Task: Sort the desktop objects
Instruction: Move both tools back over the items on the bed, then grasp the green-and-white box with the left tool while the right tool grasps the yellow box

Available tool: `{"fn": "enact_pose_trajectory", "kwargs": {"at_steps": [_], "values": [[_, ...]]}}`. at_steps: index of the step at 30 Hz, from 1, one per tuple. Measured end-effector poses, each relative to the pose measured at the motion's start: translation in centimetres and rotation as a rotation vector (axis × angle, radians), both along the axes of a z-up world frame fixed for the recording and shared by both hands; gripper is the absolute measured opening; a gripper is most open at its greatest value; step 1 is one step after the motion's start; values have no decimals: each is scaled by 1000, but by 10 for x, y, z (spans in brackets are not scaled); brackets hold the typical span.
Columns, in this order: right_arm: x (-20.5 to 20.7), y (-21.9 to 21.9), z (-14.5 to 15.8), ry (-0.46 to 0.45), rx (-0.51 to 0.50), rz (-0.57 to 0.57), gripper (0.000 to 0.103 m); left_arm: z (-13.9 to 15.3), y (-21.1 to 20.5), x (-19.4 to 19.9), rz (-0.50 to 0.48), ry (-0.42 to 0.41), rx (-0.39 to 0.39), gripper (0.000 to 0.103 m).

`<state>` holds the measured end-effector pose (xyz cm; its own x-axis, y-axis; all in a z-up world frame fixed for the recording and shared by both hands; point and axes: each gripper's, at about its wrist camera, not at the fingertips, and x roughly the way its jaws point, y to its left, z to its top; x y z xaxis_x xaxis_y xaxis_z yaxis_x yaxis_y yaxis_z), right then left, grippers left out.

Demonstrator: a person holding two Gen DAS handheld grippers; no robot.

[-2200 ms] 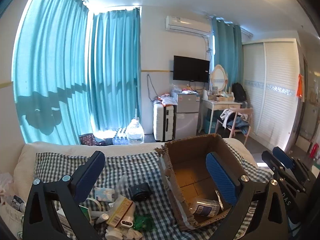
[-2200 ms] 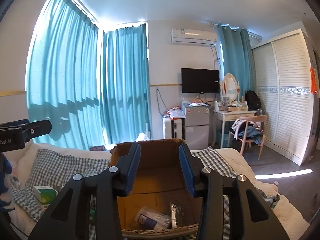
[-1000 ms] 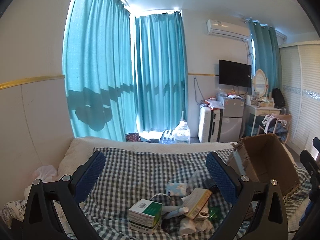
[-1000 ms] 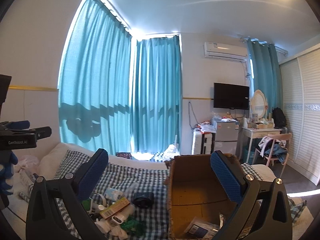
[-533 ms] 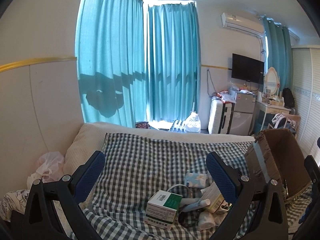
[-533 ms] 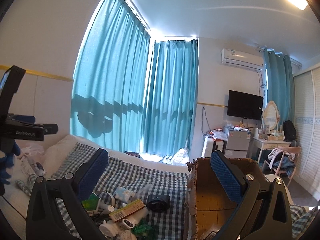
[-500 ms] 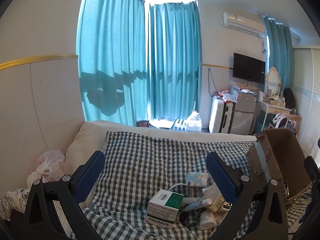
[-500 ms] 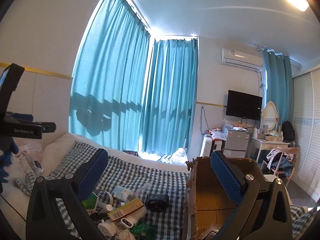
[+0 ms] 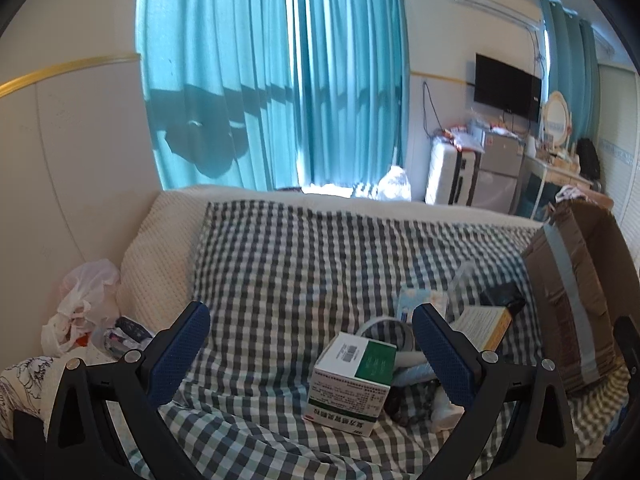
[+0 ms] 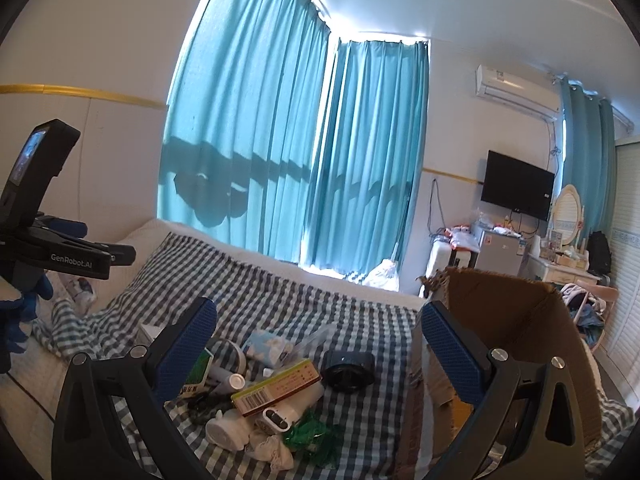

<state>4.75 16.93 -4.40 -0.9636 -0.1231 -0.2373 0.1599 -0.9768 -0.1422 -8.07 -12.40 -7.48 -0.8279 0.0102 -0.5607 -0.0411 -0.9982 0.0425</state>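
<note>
My left hand-held gripper [image 9: 310, 350] is released, jaws spread, empty, above a green-and-white box [image 9: 352, 384] on the bed [image 9: 280, 248]. My right hand-held gripper [image 10: 318, 344] is likewise spread and empty over the clutter pile: yellow carton [image 10: 276, 386], black round case [image 10: 348, 368]. The cardboard box [image 10: 508, 320] sits at the bed's right edge.

A white-and-green medicine box [image 9: 352, 384] lies nearest on the checked cloth. Right of it huddle a yellow carton [image 10: 276, 388], a black round case [image 10: 348, 368] and white bottles [image 10: 226, 432] (some overlapping). Farthest right stands an open cardboard box [image 10: 520, 328].
</note>
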Motion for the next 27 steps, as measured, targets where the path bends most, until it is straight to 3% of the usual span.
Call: {"fn": "enact_pose_trajectory", "kwargs": {"at_steps": [13,17,19,24,27], "values": [[-43,-6,-52,-184,-4,70,103,-66,30,-38,-129,-221,-83,103],[-54,-18,-69,-254,14,151,90,-83,34,-47,-151,-280,-120,103],[-59,-24,-80,-282,34,152,89,-93,36,-50,-147,-305,-145,103],[-78,-19,-99,-373,-45,114,89,-111,27,-60,-143,-379,-98,103],[-84,-17,-105,-394,-34,89,89,-118,24,-63,-149,-410,-76,103]]}}
